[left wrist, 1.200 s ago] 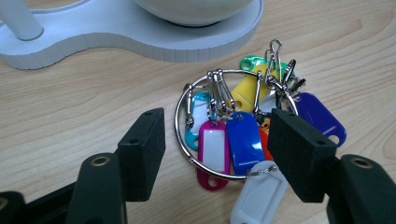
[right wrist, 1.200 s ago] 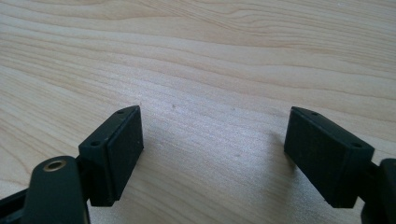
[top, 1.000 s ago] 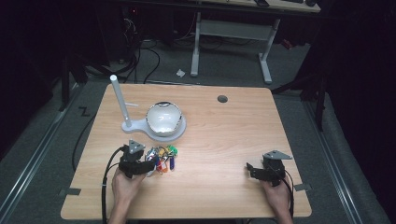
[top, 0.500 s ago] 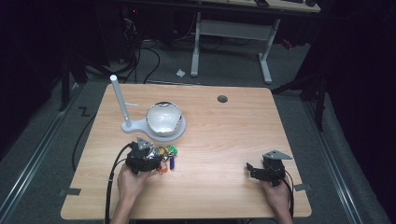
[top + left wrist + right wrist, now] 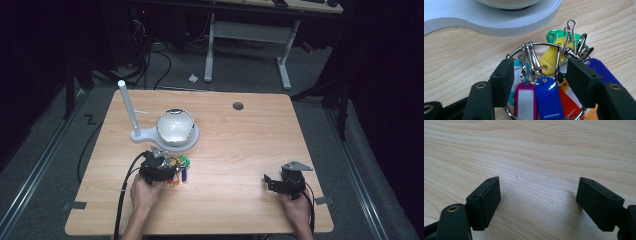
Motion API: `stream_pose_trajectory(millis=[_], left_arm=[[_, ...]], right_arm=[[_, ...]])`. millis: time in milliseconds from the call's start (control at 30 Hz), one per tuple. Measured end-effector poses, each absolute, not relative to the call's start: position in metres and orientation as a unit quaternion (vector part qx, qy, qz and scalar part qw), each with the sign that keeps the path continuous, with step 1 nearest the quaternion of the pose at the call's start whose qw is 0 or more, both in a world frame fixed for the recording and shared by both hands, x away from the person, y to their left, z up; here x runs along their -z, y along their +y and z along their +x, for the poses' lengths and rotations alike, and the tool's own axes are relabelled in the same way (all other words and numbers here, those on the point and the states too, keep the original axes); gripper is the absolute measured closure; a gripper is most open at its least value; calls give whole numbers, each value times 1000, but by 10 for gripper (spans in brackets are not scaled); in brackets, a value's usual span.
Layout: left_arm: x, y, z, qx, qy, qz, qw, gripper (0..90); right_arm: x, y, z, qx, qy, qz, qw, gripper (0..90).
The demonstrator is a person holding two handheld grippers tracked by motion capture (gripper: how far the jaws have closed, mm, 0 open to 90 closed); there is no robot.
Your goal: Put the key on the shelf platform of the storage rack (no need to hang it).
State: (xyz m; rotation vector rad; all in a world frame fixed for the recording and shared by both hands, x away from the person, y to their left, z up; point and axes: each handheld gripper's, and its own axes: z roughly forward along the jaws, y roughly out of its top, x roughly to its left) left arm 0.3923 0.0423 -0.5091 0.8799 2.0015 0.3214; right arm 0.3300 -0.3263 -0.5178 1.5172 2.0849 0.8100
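The left gripper (image 5: 540,82) hangs over a ring of key tags (image 5: 541,92) on the desk (image 5: 240,145), jaws apart and straddling the magenta and blue tags, apparently lined up for a pinch not yet made. The bunch lies just beside the white stand (image 5: 167,135), whose base carries a bowl (image 5: 175,125). The right gripper (image 5: 537,203) rests well apart, jaws wide over bare wood, seemingly kept clear.

Both left tongs (image 5: 540,75) and right tongs (image 5: 537,203) gape apart.
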Motion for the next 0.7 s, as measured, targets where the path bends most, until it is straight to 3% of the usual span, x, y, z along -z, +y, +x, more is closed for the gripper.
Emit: stream_pose_trajectory(millis=[300,500,600,633,700], left_arm=[[515,37,396,-132,809,356,449,457],[515,38,398,-128,807,354,454,618],[515,38,397,-133,806,356,454,652],[515,38,397,-134,807,355,452,714],[515,41,398,-131,804,361,455,727]], right_arm=[[518,-326,330,-293,753,548,218,197],[518,-326,330,-293,753,548,218,196],[518,-326,330,-293,753,548,218,196],[518,-326,330,-293,753,548,218,196],[518,-326,330,-293,753,548,218,196]])
